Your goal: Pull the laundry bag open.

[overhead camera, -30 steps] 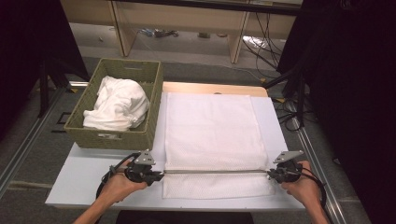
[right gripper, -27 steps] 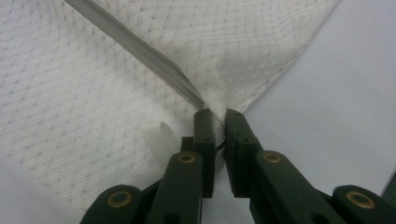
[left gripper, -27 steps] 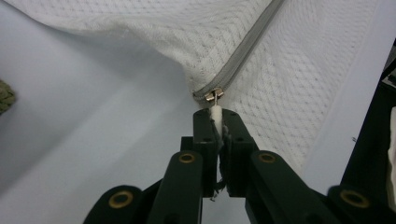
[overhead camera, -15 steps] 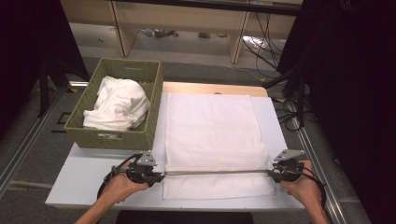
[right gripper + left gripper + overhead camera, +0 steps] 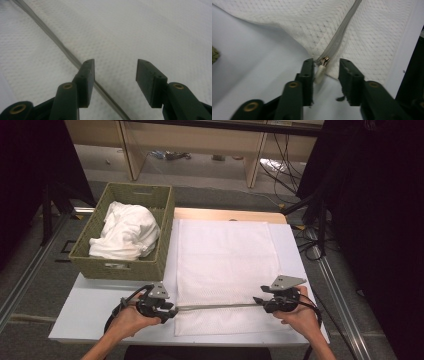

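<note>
Shifted inward along the zipper [image 5: 215,306] since a second ago: right gripper [image 5: 261,300], jaws just opened, now half wide over the white mesh bag [image 5: 225,265], gripping nothing. Left gripper [image 5: 172,310] in place at the bag's left edge, jaws just parted around the zipper pull [image 5: 321,72], pads not pressing. Bag flat on the table [image 5: 100,315].

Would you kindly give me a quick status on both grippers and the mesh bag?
Left gripper open, jaws just opened, zipper pull loose between them. Right gripper open over mesh bag. Bag flat on table; nothing in the way.
</note>
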Action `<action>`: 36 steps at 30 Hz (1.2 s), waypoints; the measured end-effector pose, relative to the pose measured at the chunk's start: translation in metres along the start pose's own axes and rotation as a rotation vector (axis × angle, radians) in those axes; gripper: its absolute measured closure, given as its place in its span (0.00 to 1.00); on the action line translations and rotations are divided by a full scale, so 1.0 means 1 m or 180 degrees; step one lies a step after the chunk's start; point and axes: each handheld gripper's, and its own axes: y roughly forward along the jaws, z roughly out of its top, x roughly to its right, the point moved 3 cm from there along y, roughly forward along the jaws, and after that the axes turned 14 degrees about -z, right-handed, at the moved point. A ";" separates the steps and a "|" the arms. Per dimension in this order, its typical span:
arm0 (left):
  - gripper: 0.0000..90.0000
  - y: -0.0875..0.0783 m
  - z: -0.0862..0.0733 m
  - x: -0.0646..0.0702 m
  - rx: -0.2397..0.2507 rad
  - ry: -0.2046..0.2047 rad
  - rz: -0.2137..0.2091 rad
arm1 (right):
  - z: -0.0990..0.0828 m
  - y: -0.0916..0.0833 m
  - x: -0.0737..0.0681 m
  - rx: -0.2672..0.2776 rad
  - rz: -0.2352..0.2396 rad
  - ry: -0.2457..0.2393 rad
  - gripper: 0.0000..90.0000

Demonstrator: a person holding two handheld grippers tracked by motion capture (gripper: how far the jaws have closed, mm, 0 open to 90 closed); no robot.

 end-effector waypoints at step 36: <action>0.28 -0.003 -0.002 0.025 0.0073 0.0410 0.0327 | 0.024 0.066 -0.033 -0.0425 0.0201 -0.0380 0.58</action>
